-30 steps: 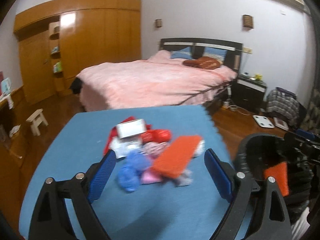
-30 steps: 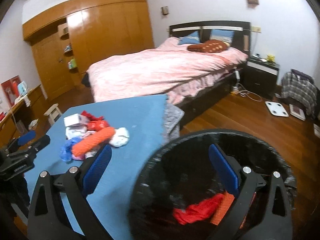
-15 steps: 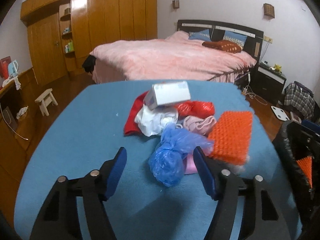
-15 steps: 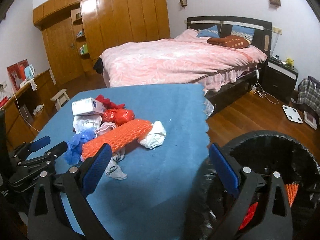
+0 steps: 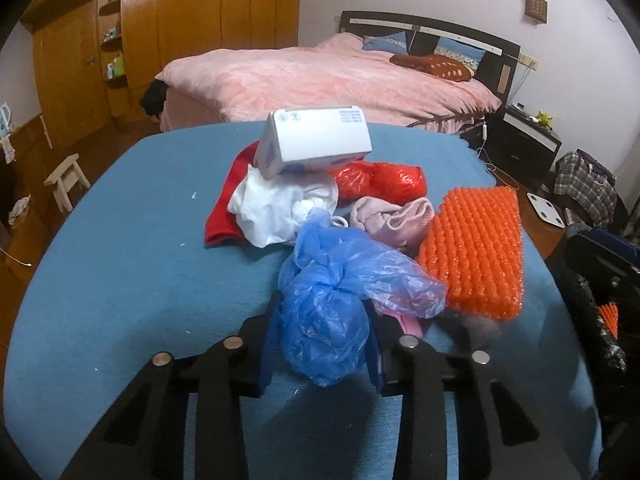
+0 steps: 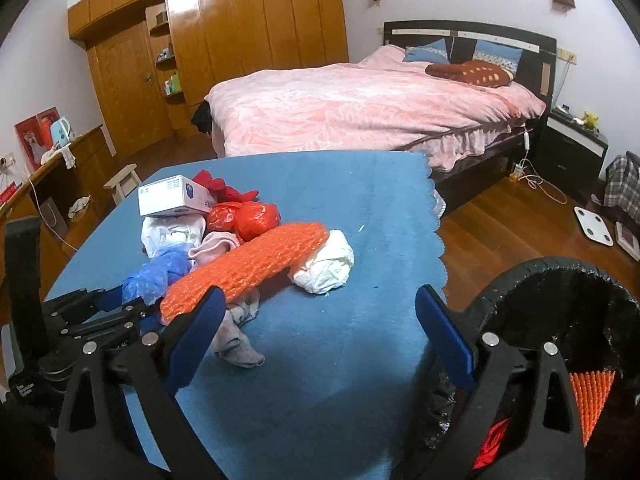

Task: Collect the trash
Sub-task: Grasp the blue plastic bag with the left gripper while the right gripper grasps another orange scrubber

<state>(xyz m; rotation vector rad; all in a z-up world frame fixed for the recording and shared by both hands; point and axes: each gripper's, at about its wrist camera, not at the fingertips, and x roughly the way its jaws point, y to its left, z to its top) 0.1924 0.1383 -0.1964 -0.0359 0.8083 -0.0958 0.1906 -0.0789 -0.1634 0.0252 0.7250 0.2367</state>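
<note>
The left gripper (image 5: 320, 354) is closing on the blue bag (image 5: 332, 300), which sits between its jaws at the near end of the trash pile, mid-tabletop (image 5: 120, 280). The orange wrap (image 5: 476, 256) lies just right of the bag, with the white box (image 5: 316, 140) on top of the pile behind. The right gripper (image 6: 320, 332) hangs wide open and empty over the tabletop's right edge, beside the black bin (image 6: 560, 280).

1 box (image 5: 316, 136), 1 blue bag (image 5: 332, 304), 1 red bag (image 5: 380, 178), 1 orange wrap (image 5: 476, 252), 1 bin (image 6: 560, 320).
</note>
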